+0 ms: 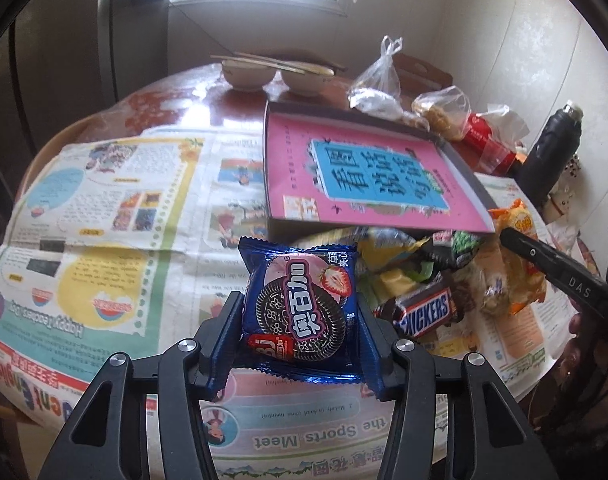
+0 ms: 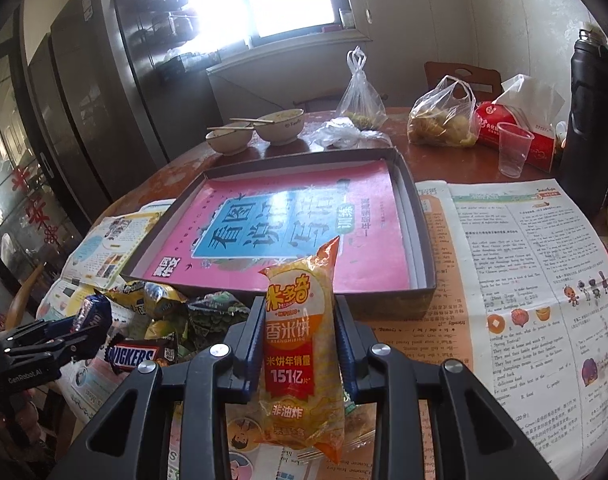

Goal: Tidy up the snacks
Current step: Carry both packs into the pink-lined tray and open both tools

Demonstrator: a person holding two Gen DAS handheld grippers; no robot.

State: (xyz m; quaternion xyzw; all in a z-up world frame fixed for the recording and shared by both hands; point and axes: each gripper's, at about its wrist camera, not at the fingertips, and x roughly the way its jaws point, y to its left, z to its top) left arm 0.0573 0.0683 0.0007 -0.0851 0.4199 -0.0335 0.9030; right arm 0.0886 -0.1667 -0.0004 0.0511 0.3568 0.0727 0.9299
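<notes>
While daylight came through the window behind the table, the left gripper (image 1: pixel 300 316) was clenched on a blue cookie packet (image 1: pixel 300 304), its two pads pressed against the packet's sides and holding it clear of the newspaper (image 1: pixel 104 208). The right gripper (image 2: pixel 300 344) was clamped on a tall yellow-and-orange rice cracker pack (image 2: pixel 300 352), which stood nearly upright between its jaws. Just beyond both grippers lay a heap of loose snacks, among them a chocolate bar (image 1: pixel 425 310) and a green packet (image 2: pixel 216 312). Behind the heap sat a shallow dark box (image 2: pixel 423 240) with a pink book (image 2: pixel 296 232) lying flat inside it. Farther back on the table stood two bowls (image 2: pixel 280 126) with chopsticks across them, some plastic bags (image 2: pixel 443 116), a clear cup (image 2: pixel 511 148) and a black flask (image 2: pixel 587 120).
</notes>
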